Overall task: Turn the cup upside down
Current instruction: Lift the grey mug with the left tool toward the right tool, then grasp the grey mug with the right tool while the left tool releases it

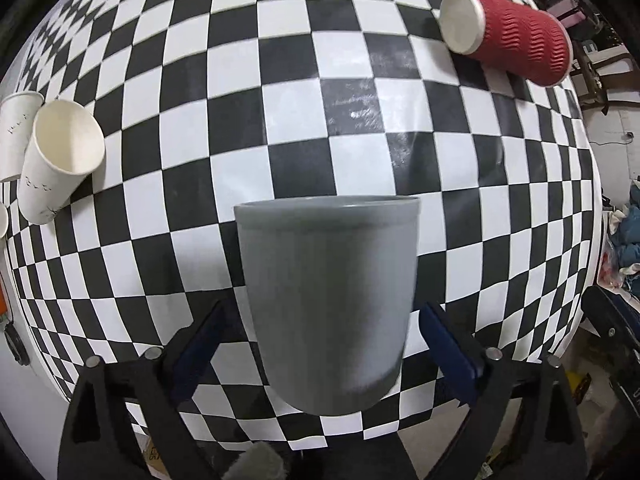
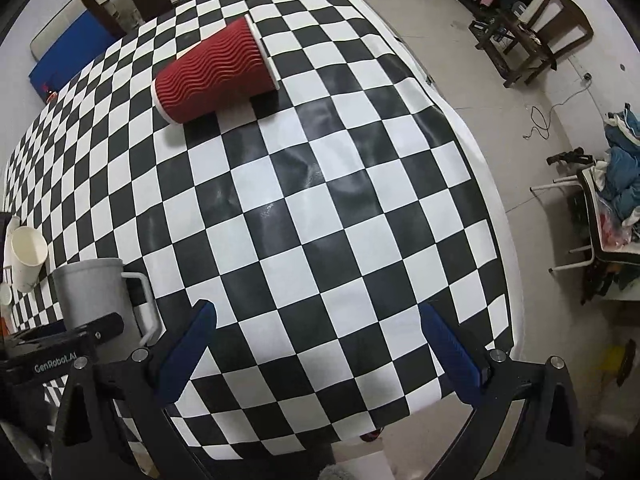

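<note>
A grey cup (image 1: 328, 304) stands upright, mouth up, between the fingers of my left gripper (image 1: 320, 320). The blue pads (image 1: 444, 336) stand a little apart from its sides, so the left gripper is open around it. In the right wrist view the same grey cup (image 2: 92, 292) shows a handle on its right side, with the left gripper's black finger (image 2: 96, 326) in front of it. My right gripper (image 2: 316, 332) is open and empty above the checkered tablecloth (image 2: 320, 220).
A red ribbed paper cup (image 1: 508, 38) lies on its side at the far right; it also shows in the right wrist view (image 2: 216, 72). Two white paper cups (image 1: 52, 156) lie at the left. The table edge (image 2: 500, 200) drops to the floor on the right, with chairs beyond.
</note>
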